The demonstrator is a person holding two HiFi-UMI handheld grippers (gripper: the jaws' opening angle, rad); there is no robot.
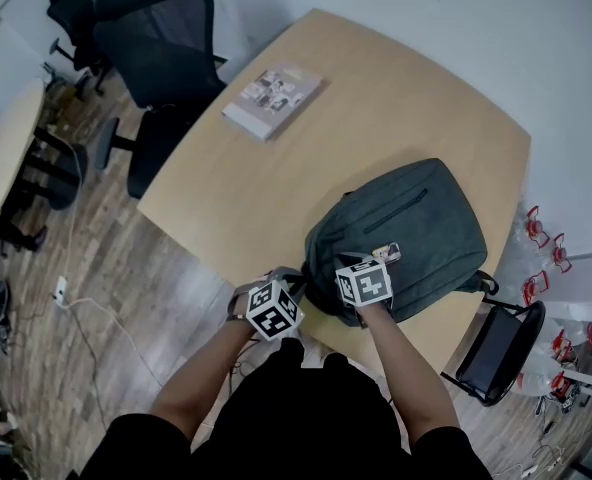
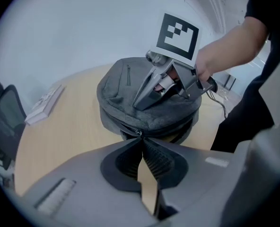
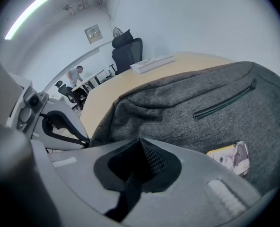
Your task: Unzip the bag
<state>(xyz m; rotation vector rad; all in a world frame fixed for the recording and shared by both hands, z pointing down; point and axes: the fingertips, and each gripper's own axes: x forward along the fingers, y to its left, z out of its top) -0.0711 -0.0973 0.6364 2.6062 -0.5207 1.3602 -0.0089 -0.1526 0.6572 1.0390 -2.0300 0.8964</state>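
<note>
A wooden table (image 1: 376, 118) bears a grey backpack (image 1: 416, 218) at its near edge, lower right of the head view. The right gripper (image 3: 140, 143) is clenched against the backpack's top. The left gripper (image 2: 140, 141) pinches the zipper pull (image 2: 139, 133), centre of its view.

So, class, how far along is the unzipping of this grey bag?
Done: both grippers are placed. In hand: the left gripper pinches the zipper pull at the near edge of the bag; the right gripper is shut, tips on its top. Left: drawing the pull along; no opened stretch shows clearly.
</note>
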